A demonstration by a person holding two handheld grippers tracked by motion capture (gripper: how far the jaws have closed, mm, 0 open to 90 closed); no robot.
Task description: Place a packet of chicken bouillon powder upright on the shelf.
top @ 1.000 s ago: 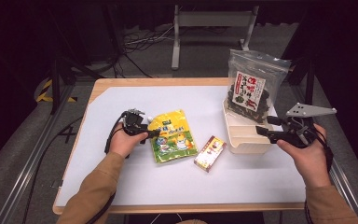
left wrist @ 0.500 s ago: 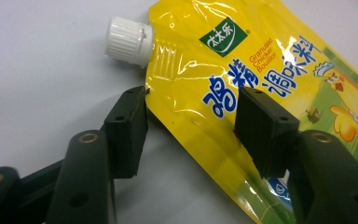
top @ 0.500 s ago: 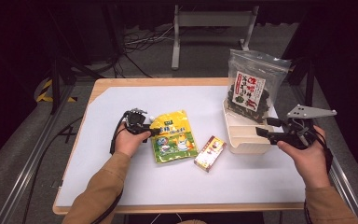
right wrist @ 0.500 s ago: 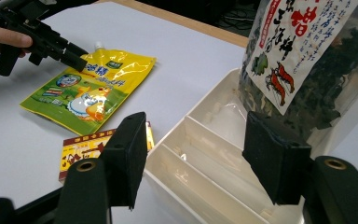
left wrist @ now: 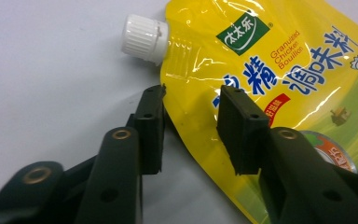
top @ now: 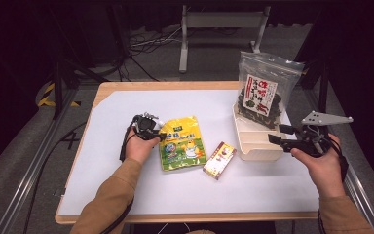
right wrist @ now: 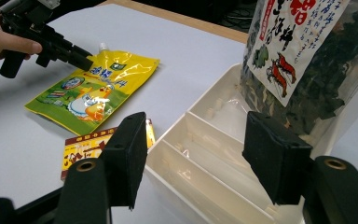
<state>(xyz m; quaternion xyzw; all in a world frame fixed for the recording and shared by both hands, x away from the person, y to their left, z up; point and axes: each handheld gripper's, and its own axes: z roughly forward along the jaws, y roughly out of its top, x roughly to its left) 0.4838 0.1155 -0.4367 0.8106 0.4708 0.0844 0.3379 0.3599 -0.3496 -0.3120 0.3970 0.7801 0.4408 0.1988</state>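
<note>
Both hands steady; left claw (left wrist: 191, 126) narrowing astride bouillon pouch (left wrist: 279, 84) edge, not clamped; right claw (right wrist: 200, 158) apart.

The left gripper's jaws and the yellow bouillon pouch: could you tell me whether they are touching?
Cannot tell. In the left gripper view the left gripper straddles the yellow bouillon pouch edge below its white cap, jaws just been closing, but pad contact isn't plain.
</note>
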